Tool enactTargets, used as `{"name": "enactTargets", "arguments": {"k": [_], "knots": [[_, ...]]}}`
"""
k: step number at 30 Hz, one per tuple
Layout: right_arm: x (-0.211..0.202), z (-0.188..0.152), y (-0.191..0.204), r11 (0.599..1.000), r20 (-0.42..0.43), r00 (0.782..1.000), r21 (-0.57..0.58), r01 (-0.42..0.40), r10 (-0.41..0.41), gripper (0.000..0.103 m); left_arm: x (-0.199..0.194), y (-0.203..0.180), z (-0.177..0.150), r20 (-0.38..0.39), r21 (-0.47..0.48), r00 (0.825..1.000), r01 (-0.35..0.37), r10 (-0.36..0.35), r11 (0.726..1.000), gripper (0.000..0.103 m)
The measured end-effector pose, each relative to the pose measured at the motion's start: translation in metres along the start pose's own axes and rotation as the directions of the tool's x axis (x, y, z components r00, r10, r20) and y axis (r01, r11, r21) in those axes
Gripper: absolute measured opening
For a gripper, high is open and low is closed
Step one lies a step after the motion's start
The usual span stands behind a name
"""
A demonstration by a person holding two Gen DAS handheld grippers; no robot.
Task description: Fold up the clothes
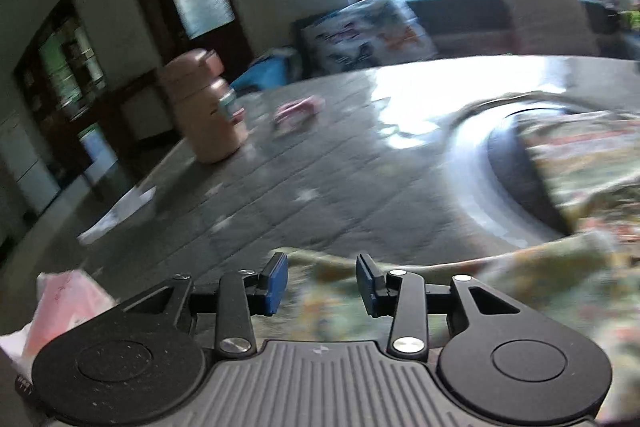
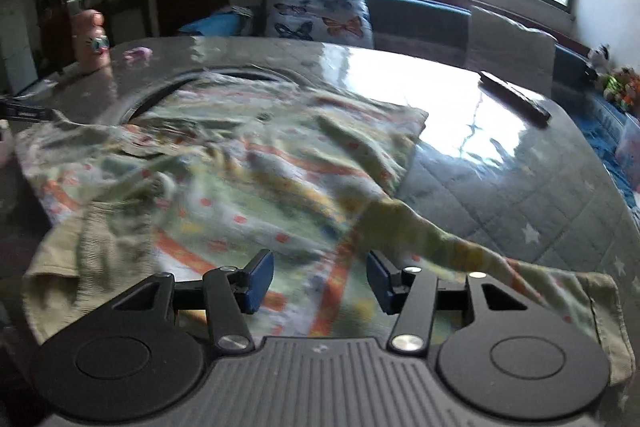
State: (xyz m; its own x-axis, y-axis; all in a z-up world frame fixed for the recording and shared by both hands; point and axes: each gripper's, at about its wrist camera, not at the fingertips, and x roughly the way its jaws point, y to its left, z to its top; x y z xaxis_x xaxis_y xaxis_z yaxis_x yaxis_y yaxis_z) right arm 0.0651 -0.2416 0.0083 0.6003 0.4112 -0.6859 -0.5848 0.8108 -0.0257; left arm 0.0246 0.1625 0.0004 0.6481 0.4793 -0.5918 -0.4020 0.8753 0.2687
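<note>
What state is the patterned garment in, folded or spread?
Mostly spread: the patterned garment lies rumpled across the table, one sleeve trailing right.

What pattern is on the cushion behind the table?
Butterflies, orange and dark, on a pale cushion; clearest in the right wrist view.

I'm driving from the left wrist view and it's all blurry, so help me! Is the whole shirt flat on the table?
Observer: Not quite. In the right wrist view the shirt is spread out but wrinkled, and one sleeve trails off to the right.
Operator: Is the right hand-held gripper holding it?
Observer: No, the right hand-held gripper is open over the shirt's near edge.
Operator: Anything else on the table I can't see?
Observer: Yes, a dark flat object lies on the far right of the table, apart from the shirt; I can't tell what it is.
</note>
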Motion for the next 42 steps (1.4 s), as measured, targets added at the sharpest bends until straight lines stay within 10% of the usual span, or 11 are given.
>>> {"name": "enactTargets", "arguments": {"k": [15, 24, 42], "knots": [[0.004, 0.02, 0.096, 0.935, -0.03, 0.946, -0.145, -0.325, 0.324, 0.041, -0.054, -0.111, 0.005, 0.043, 0.136, 0.91, 0.404, -0.413, 0.904, 0.025], [0.015, 0.011, 0.099, 0.947, -0.055, 0.953, -0.108, -0.302, 0.298, 0.004, -0.052, -0.136, -0.003, -0.001, 0.151, 0.866, 0.495, -0.501, 0.856, 0.025], [-0.011, 0.025, 0.043, 0.926, 0.067, 0.935, 0.13, -0.354, 0.348, 0.004, -0.068, -0.167, -0.024, -0.014, 0.274, 0.786, 0.597, -0.618, 0.754, 0.023]]}}
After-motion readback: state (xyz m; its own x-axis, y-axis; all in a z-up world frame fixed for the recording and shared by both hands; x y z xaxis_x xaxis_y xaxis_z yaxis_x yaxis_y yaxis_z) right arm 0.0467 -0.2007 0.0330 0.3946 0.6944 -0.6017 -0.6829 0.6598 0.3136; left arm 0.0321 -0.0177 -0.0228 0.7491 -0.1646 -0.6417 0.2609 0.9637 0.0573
